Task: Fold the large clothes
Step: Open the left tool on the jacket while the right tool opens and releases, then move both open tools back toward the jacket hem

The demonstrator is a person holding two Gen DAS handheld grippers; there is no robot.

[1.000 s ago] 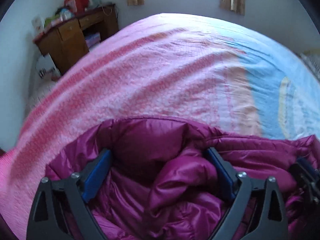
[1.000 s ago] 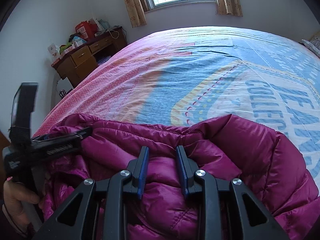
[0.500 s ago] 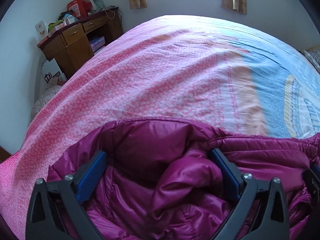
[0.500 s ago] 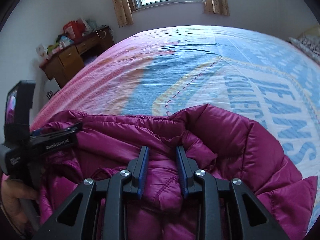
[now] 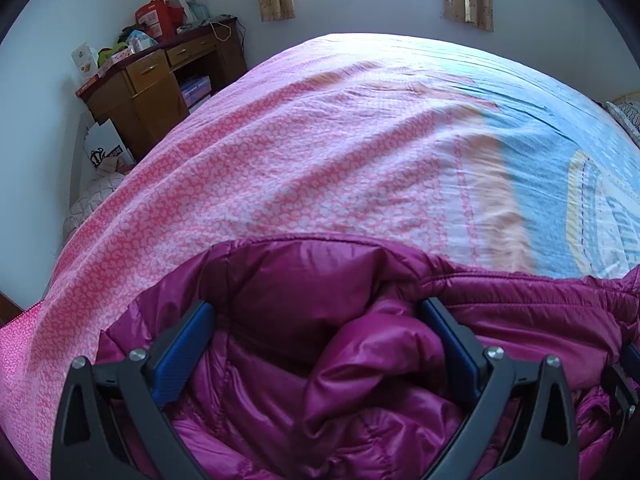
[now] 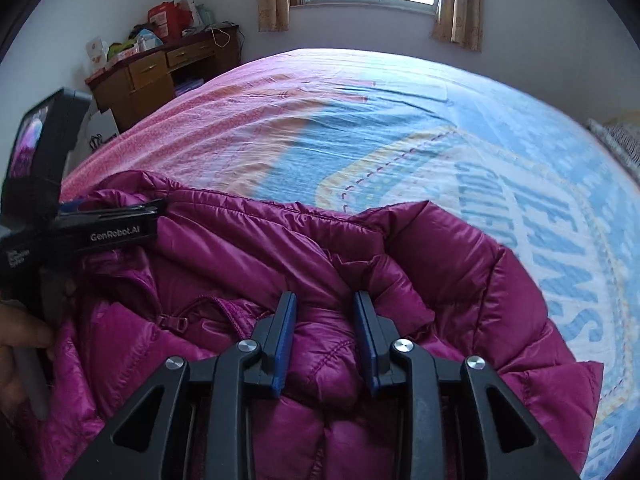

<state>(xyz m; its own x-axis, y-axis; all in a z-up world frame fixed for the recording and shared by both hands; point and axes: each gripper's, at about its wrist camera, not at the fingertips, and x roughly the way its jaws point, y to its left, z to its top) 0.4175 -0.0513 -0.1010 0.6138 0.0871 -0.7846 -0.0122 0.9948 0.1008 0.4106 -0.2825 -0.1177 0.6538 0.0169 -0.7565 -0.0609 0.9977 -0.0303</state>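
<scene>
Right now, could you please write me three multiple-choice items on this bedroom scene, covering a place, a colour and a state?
1. Where does the wooden desk stand?
A. left of the window
B. right of the window
C. on the bed

2. What colour is the puffer jacket?
A. black
B. magenta
C. yellow

3. How do the left gripper jaws stand?
A. wide apart
B. pressed together
C. around a hanger

Answers: A, the desk sits by the left wall; B, its quilted shell is magenta; A, loose jacket fabric lies between the spread pads.

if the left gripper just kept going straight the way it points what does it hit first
Most likely the purple down jacket: the left gripper angles down with puffy folds bunched between its wide-apart jaws. The pink bedspread lies beyond; depth is uncertain.
</scene>
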